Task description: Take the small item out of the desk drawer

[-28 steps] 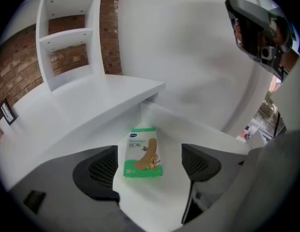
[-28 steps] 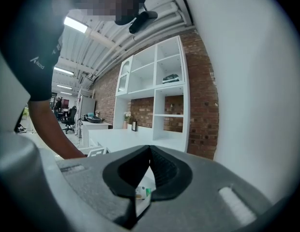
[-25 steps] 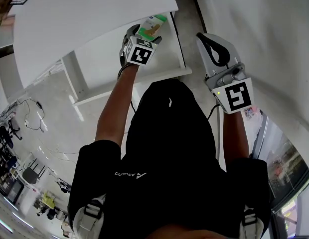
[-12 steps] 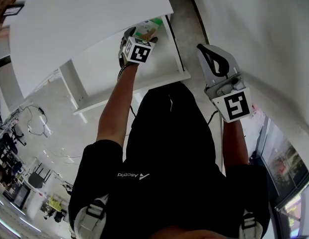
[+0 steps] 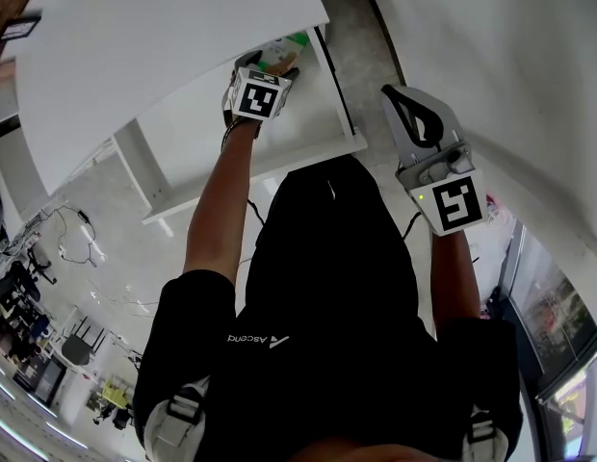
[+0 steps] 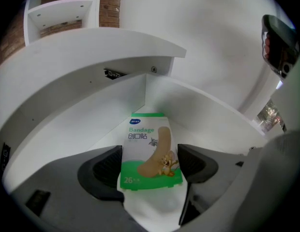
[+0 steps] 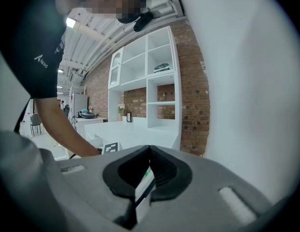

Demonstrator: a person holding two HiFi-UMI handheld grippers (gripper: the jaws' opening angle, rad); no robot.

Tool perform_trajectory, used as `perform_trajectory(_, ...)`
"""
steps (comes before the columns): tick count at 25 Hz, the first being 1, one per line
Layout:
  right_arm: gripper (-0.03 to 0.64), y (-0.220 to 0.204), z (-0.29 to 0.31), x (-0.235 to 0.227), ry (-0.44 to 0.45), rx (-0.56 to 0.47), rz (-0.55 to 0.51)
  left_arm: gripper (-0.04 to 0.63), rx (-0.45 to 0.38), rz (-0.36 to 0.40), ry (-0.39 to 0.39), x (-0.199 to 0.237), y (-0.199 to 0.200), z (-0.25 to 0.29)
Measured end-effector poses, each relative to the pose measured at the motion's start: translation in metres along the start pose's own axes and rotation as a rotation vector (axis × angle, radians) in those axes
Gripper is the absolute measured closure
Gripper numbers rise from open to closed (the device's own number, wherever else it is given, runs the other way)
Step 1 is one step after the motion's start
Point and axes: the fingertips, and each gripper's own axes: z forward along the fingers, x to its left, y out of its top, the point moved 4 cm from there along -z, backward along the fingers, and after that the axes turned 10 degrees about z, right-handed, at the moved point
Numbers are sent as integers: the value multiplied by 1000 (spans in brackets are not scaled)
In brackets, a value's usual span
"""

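Observation:
A white and green bandage box (image 6: 149,149) lies on the floor of the open white desk drawer (image 6: 203,112), near its far corner. My left gripper (image 6: 151,167) reaches into the drawer (image 5: 289,133); its jaws are closing, with the box between them and a pad against each long side. From the head view only the green top of the box (image 5: 285,53) shows, beyond the left gripper (image 5: 272,64). My right gripper (image 5: 407,102) hangs shut to the right of the drawer, away from it, and holds nothing I can make out. Its jaws (image 7: 149,170) meet in the right gripper view.
The white desk top (image 5: 135,46) overhangs the drawer at the left. A white wall (image 5: 491,56) runs close along the right side. White shelves on a brick wall (image 7: 159,91) stand far off. The person's dark torso (image 5: 327,296) fills the lower head view.
The left gripper has pushed further into the drawer, toward the desk, and its marker cube now covers more of the box. The right gripper has hardly moved.

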Motion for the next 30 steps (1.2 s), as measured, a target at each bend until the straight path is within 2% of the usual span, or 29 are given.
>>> perform_trajectory(8,614,0,0,0,0,-1,0,252,-1,-23,-7,-5,2,-9)
perform_trajectory(12,614,-1,2,2,8,-6,1,252,-6,-30,-35,-13,4,-21)
perform_trajectory(17,614,3,7,9,28,-18,1,252,-14,-8,-62,-23,3,-47)
perform_trajectory(24,614,13,3,17,43,-44,2,252,-119,52,-77,-44,14,-109)
perform_trajectory(30,614,32,4,23,51,-81,-8,252,-248,35,-76,-60,32,-167)
